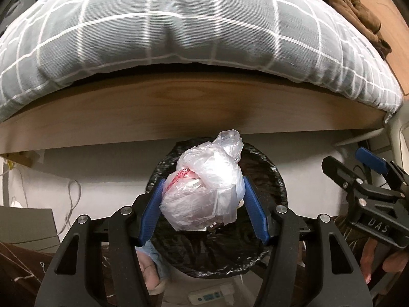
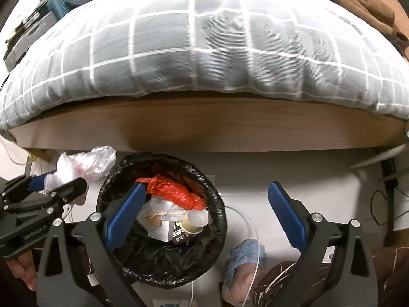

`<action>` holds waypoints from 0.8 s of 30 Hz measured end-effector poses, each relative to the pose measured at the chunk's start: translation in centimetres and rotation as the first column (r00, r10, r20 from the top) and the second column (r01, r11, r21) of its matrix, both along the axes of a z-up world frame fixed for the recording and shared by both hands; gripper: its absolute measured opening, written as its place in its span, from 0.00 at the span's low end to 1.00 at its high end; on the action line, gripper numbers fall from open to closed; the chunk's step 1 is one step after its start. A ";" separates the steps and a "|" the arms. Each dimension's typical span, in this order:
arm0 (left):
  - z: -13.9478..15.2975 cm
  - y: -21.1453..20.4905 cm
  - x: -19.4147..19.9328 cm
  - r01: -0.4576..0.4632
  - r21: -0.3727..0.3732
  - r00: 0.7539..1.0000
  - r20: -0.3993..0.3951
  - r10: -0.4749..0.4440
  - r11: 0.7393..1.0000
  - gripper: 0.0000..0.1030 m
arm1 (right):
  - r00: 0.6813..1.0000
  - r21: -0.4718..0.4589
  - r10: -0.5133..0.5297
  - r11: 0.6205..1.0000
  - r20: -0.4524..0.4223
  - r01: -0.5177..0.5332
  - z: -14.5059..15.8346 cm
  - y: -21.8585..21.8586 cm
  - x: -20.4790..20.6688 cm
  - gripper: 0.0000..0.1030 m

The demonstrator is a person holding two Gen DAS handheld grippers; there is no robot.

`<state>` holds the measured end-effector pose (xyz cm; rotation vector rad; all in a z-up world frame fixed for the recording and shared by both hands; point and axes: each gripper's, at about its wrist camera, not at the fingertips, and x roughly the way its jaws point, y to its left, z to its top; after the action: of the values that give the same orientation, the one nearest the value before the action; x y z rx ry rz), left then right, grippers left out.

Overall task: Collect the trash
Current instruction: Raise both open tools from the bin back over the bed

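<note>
My left gripper [image 1: 203, 185] is shut on a crumpled clear plastic bag [image 1: 204, 192] with a red print and holds it right above a round bin lined with a black bag [image 1: 276, 176]. In the right wrist view the same plastic bag [image 2: 84, 163] hangs in the left gripper [image 2: 62, 179] just left of the bin [image 2: 217, 220]. The bin holds a red plastic bag [image 2: 176, 189], white wrappers and a bottle [image 2: 194, 221]. My right gripper [image 2: 207, 192] is open and empty, over the bin's right rim; it shows in the left wrist view [image 1: 358, 163] at the right.
A wooden bed frame [image 1: 179, 110] with a grey checked duvet [image 1: 179, 30] stands just behind the bin. A brown garment [image 1: 347, 2] lies on the bed at the far right. White cables [image 1: 71, 199] and a blue-slippered foot [image 2: 242, 258] are on the floor near the bin.
</note>
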<state>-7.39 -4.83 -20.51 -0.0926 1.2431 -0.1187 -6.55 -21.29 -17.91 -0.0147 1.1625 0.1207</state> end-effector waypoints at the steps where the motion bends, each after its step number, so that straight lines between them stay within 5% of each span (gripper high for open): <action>1: 0.0 -0.2 0.0 0.002 -0.001 1.000 0.002 -0.002 1.000 0.58 | 1.000 0.001 -0.002 1.000 0.001 0.002 0.0 -0.3 0.0 0.90; 7: 0.1 -0.6 -0.3 0.015 0.023 1.000 0.027 -0.016 1.000 0.63 | 1.000 0.003 -0.016 1.000 0.013 0.016 0.8 -0.8 0.0 0.90; 17: 3.6 -0.1 0.1 -0.021 0.081 0.989 0.144 0.010 0.997 0.94 | 0.996 -0.026 0.012 1.000 0.090 -0.010 3.4 0.2 0.3 0.90; 24: 7.0 1.3 0.7 -0.067 0.091 0.971 0.235 0.044 0.994 0.94 | 0.981 -0.031 0.017 0.999 0.195 -0.012 6.8 0.7 0.9 0.90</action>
<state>-6.73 -3.54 -13.53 -0.0263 1.0094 -0.0186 -5.61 -20.62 -11.13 -0.0602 0.9677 0.1123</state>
